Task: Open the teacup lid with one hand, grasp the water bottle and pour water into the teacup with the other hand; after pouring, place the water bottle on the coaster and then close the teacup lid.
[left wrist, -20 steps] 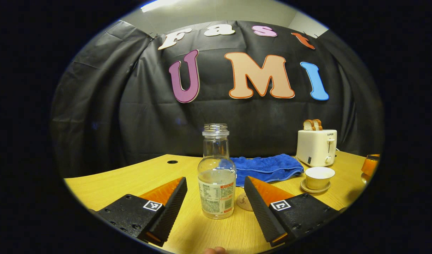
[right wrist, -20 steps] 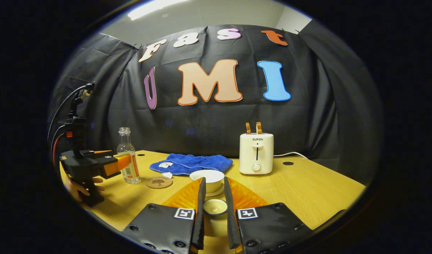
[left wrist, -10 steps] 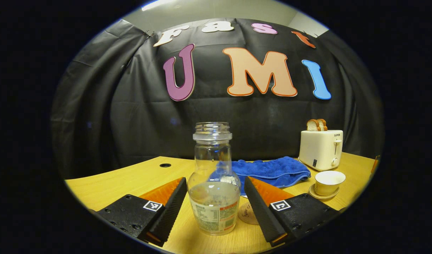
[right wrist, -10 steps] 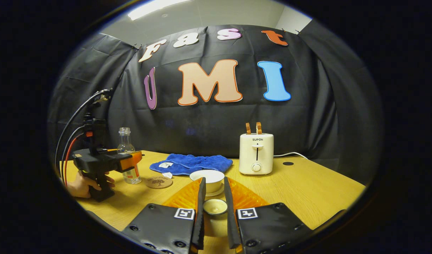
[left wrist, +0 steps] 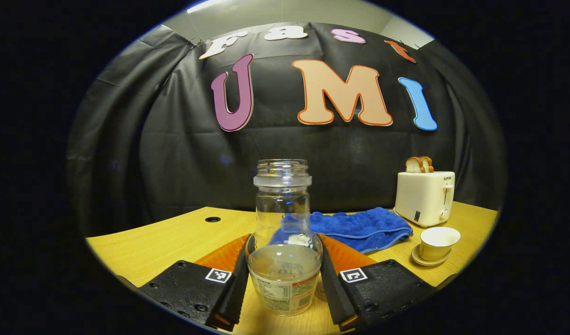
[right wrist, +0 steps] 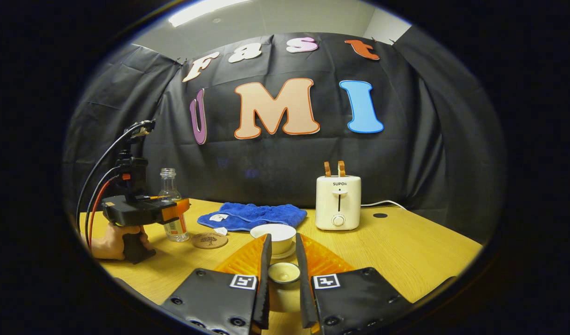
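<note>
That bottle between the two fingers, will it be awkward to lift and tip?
Probably light: the water bottle looks under half full. With no cap on, it could spill if tilted quickly. Its smooth, rounded clear wall may slip or turn between the left gripper's fingers, which sit against its sides.

Black cloth wall (right wrist: 275, 158) (creased), pale ceiling with strip light (right wrist: 206, 10), wooden table (right wrist: 406, 246).

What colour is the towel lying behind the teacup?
Blue. The towel shows best in the right gripper view, spread on the table beside the toaster.
</note>
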### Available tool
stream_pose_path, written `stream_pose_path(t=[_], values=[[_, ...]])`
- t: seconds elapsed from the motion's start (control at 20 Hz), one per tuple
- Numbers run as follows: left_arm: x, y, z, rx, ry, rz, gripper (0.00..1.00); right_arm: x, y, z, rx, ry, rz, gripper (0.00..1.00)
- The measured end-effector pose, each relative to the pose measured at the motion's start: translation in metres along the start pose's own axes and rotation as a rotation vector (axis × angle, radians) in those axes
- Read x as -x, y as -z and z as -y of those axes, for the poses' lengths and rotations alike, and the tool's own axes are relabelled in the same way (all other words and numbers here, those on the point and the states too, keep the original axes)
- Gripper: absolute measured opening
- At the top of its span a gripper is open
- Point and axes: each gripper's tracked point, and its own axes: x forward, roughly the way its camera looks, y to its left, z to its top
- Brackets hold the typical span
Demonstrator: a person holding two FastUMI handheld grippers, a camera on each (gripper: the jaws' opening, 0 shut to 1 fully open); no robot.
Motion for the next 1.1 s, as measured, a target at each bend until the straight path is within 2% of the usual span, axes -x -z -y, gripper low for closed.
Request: stream_pose_path(t=[0.1,0.35,0.65,0.75,0.9,1.1], values=[[-0.004,0.000,0.010,-0.124,0.024,0.002,0.69,0.001,0.000,0.001,0.000,0.002,0.000,0.29],[-0.020,0.003,0.058,-0.600,0.122,0.027,0.68,0.004,0.000,0.007,0.000,0.002,0.000,0.29],[-0.028,-0.003,0.120,-1.071,0.245,0.101,0.68,0.002,-0.002,0.059,0.001,0.088,0.001,0.30],[-0.027,0.006,0.130,-1.191,0.271,0.102,0.68,0.003,-0.002,0.076,0.002,0.120,0.003,0.30],[-0.026,0.015,0.137,-1.316,0.304,0.069,0.68,0.002,-0.003,0.085,0.003,0.140,0.004,0.29],[-0.030,0.020,0.139,-1.426,0.339,0.041,0.68,0.002,-0.004,0.085,0.005,0.138,0.006,0.30]])
